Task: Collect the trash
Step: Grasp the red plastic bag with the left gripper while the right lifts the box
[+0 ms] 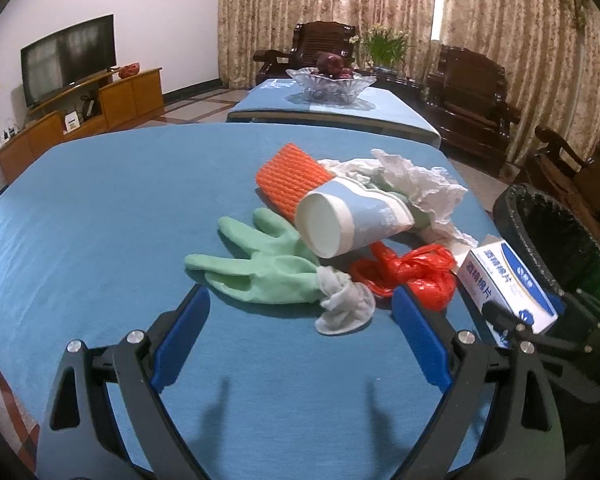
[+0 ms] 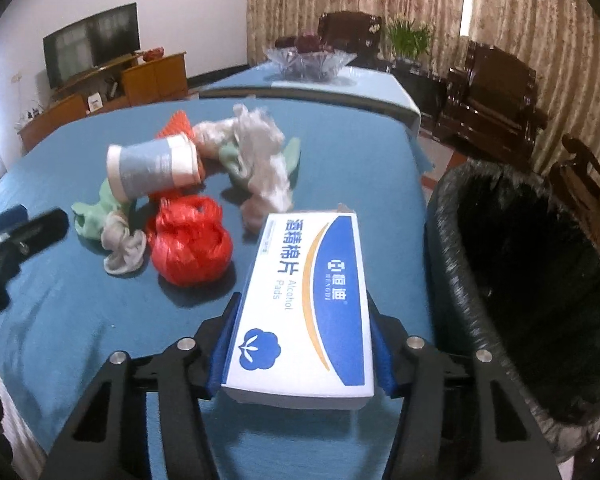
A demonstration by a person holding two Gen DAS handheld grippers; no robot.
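Blue-clothed living-room table (image 1: 100,208): the right gripper (image 2: 300,344) clamps the alcohol-pad box (image 2: 304,300) beside the lined bin (image 2: 540,280), best lifted level and clear of its rim, while the left gripper (image 1: 300,320) hangs open near the glove (image 1: 256,260).

The right gripper's (image 2: 302,316) blue pads lay mostly hidden behind the alcohol pad box (image 2: 304,304), the far tissue wad (image 2: 260,148) was smeared by blur, and the bin (image 2: 540,320) ran off the right edge.
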